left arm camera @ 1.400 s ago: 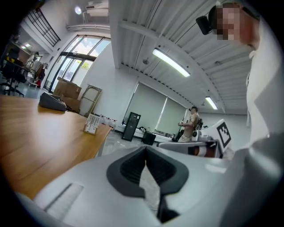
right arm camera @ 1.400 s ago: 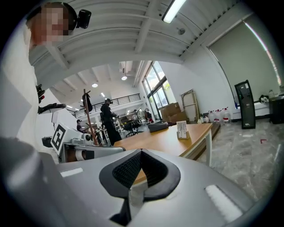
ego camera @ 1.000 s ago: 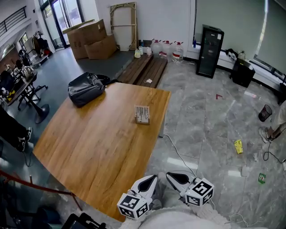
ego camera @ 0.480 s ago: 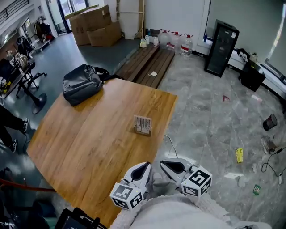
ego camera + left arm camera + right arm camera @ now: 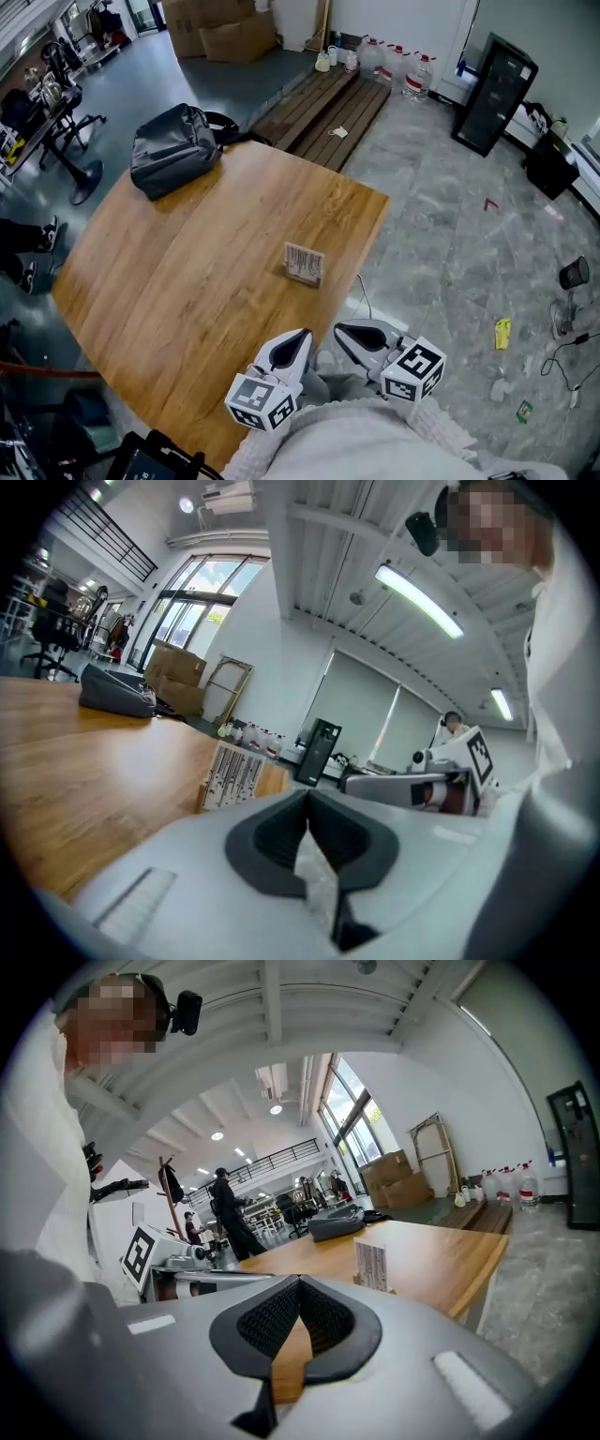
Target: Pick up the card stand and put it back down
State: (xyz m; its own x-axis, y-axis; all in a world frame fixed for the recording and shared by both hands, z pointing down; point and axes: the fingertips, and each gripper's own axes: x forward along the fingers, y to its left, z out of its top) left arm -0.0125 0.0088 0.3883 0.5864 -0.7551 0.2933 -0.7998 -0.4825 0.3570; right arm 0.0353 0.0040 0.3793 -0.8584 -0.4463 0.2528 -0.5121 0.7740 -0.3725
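The card stand [image 5: 304, 263] stands upright on the table [image 5: 178, 281], near its right edge and well apart from the bag [image 5: 173, 150] at the far corner. The left gripper [image 5: 307, 799] and right gripper [image 5: 300, 1286] are held side by side close to the person (neither touches the stand). Both have their jaws pressed together with nothing between them.
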